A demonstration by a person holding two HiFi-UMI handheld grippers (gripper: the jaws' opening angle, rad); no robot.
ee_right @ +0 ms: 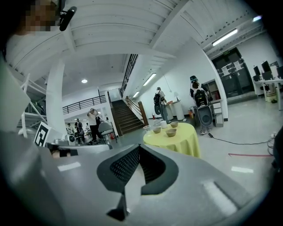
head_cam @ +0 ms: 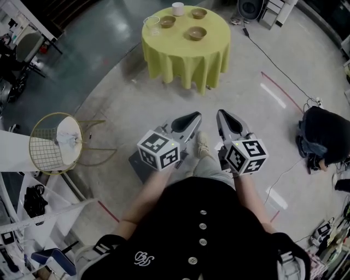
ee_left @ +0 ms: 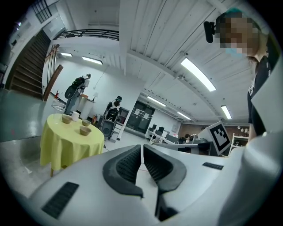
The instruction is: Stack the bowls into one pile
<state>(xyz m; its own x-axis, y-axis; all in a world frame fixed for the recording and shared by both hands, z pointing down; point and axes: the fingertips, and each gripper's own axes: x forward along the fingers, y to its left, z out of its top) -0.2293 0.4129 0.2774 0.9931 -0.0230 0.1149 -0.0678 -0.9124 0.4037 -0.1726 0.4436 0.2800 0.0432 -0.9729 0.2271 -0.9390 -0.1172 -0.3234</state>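
Left claw (head_cam: 192, 117) and right claw (head_cam: 222, 115), both pinched closed and empty, hang well apart from three unstacked bowls (head_cam: 196, 33) on the table (head_cam: 186, 57).

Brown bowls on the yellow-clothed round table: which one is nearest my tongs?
The brown bowl standing alone in front. The other two bowls sit farther back, one beside the clear glass, one beside the white cup.

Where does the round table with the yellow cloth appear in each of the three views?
Head view: the table is at top centre.
Left gripper view: the table is at middle left.
Right gripper view: the table is just right of centre.
Shared landmark: the white cup standing on it.
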